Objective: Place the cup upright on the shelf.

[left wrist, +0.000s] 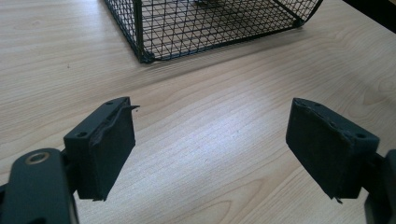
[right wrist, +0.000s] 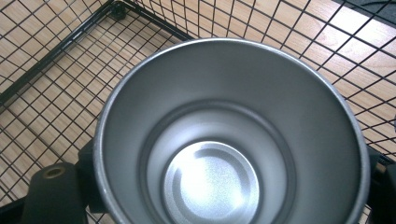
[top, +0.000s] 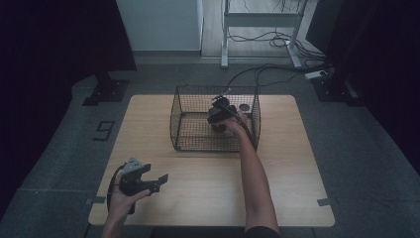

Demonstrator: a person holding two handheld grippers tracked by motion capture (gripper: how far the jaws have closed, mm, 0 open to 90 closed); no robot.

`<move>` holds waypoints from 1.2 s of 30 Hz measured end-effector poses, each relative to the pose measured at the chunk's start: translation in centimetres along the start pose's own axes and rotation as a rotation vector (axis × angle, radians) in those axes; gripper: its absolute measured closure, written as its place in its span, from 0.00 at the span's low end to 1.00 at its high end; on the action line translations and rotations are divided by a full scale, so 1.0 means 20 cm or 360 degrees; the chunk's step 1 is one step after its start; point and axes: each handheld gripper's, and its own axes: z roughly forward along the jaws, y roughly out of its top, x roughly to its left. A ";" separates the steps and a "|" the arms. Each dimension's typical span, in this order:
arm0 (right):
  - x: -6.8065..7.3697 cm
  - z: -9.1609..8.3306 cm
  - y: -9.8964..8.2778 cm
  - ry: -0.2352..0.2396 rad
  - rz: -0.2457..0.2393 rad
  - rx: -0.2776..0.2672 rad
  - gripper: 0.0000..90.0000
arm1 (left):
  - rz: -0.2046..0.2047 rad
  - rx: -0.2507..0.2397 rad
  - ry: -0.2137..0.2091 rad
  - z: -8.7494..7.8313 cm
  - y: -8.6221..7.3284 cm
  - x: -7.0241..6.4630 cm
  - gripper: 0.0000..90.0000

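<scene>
- I see a dim room with a grey floor, a white-legged desk frame (top: pixel 260 22) and loose cables at the back, and a black "9" marking (top: pixel 103 130) on the floor left of the table.
- The light wooden table (top: pixel 198 193) fills the middle of my high view; its grain is plain in the left gripper view.
- A black wire basket (top: pixel 216 119) stands on the far half of the table, open at the top.
- Inside it, toward its right side, my right gripper (top: pixel 220 113) reaches in from above, with the forearm crossing the basket's near wall.
- In the right gripper view a steel cup (right wrist: pixel 231 135) sits between the jaws, mouth toward the camera, empty and bare inside, with the basket mesh under it; the jaws look clamped on its sides.
- My left gripper (top: pixel 148 179) hovers over the table's near left part, jaws spread wide and holding nothing, well apart from the basket.
- A small round dark object (top: pixel 244 107) lies at the basket's far right; I can't tell what it is.
</scene>
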 end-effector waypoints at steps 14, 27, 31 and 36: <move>-0.01 -0.01 -0.01 -0.0063 -0.0033 0.0095 0.15 | 0.0001 -0.0002 -0.0003 0.00 0.00 0.00 0.18; -0.01 -0.09 0.01 -0.0002 0.0007 -0.0043 0.10 | 0.0004 -0.0001 -0.0004 0.00 0.00 0.00 0.18; -0.01 -0.16 0.02 -0.0002 0.0024 -0.0163 0.09 | 0.0005 -0.0004 -0.0003 0.00 0.00 -0.01 0.18; 0.00 -0.22 0.03 0.0015 0.0033 -0.0224 0.10 | 0.0003 -0.0004 -0.0003 0.00 0.00 0.00 0.18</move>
